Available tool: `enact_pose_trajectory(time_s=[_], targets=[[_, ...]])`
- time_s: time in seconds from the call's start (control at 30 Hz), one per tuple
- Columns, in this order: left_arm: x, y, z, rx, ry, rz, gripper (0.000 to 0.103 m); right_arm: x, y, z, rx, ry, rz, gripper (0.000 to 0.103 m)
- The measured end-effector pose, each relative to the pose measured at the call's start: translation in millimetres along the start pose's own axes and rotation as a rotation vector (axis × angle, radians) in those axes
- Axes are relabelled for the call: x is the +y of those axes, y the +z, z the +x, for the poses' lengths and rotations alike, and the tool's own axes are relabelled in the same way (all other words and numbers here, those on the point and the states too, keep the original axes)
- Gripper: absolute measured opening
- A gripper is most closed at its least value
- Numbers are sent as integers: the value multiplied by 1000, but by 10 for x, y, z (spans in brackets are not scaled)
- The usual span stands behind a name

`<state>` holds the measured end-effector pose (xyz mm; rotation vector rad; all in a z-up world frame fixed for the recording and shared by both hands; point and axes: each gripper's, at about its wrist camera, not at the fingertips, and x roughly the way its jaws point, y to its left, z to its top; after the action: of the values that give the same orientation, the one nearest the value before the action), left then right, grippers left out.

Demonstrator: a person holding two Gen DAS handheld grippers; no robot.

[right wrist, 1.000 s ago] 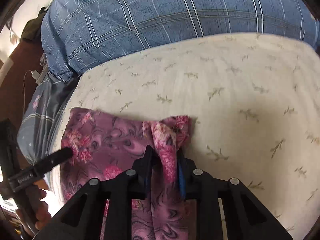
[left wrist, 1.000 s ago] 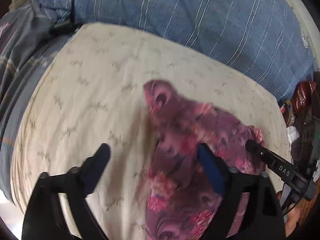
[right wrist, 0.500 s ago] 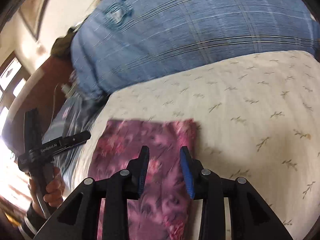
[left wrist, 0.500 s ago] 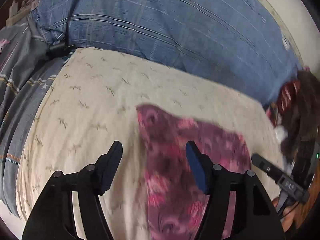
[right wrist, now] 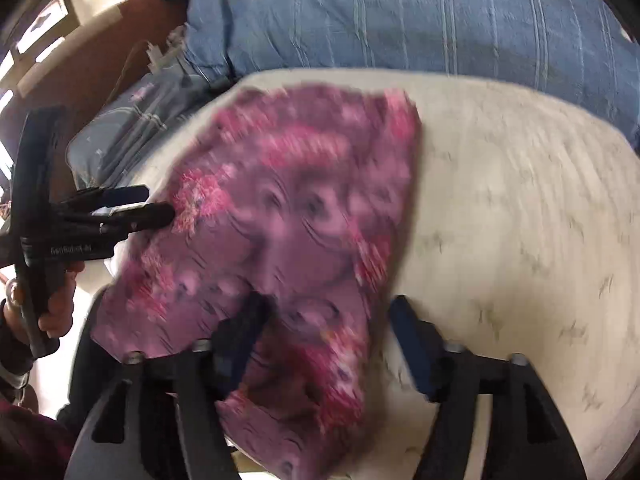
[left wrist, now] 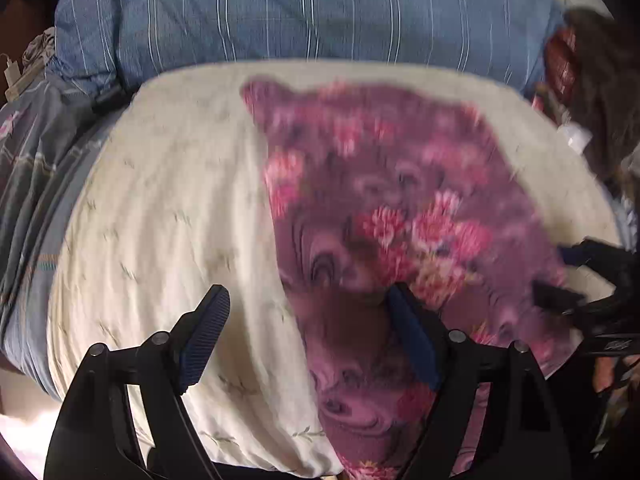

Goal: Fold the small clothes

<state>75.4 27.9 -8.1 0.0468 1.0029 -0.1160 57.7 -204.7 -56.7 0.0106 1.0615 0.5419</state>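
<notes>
A purple cloth with pink flowers (left wrist: 384, 216) lies flat on a cream patterned cushion (left wrist: 160, 220). My left gripper (left wrist: 308, 332) is open, low over the cloth's near left edge, one finger on the cushion side and one over the cloth. My right gripper (right wrist: 324, 340) is open over the cloth's (right wrist: 288, 216) near right edge. In the right wrist view the left gripper (right wrist: 156, 204) shows at the cloth's left side. In the left wrist view the right gripper (left wrist: 560, 276) shows at the cloth's right side. Both views are blurred.
A blue striped pillow (left wrist: 300, 12) lies behind the cushion. Grey-blue bedding (left wrist: 28, 168) lies to the left. Dark clutter and a red packet (left wrist: 564, 60) sit at the right. A wooden headboard (right wrist: 80, 52) and a white charger (right wrist: 156, 56) are at the left.
My right gripper let go of the cloth's bunched edge and opened wide. The cloth now lies spread flat. Both grippers have drawn back to its near edge.
</notes>
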Motion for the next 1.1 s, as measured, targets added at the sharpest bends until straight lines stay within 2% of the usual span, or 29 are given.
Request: enact_pose_trajectory(time_s=[0.07, 0.13, 0.2, 0.3, 0.4, 0.73, 1.1], targets=[[61, -32, -116, -15, -32, -81, 82, -86, -51, -99, -2, 12, 76, 75], [94, -61, -274, -16, -41, -107, 82, -89, -101, -274, -28, -45, 80, 78], [77, -134, -414, -40, -10, -90, 82, -70, -193, -465, -39, -140, 42, 78], [-18, -274, -534, -56, 75, -24, 82, -67, -362, -613, -20, -247, -8, 79], [-62, -347, -558, -73, 102, 14, 82, -54, -401, -655, -7, -314, -49, 83], [-179, -612, -642, -46, 116, 52, 82, 335, -618, -708, -9, -360, -174, 86], [-185, -831, -788, -33, 69, 52, 82, 444, -629, -816, -58, -404, -175, 90]])
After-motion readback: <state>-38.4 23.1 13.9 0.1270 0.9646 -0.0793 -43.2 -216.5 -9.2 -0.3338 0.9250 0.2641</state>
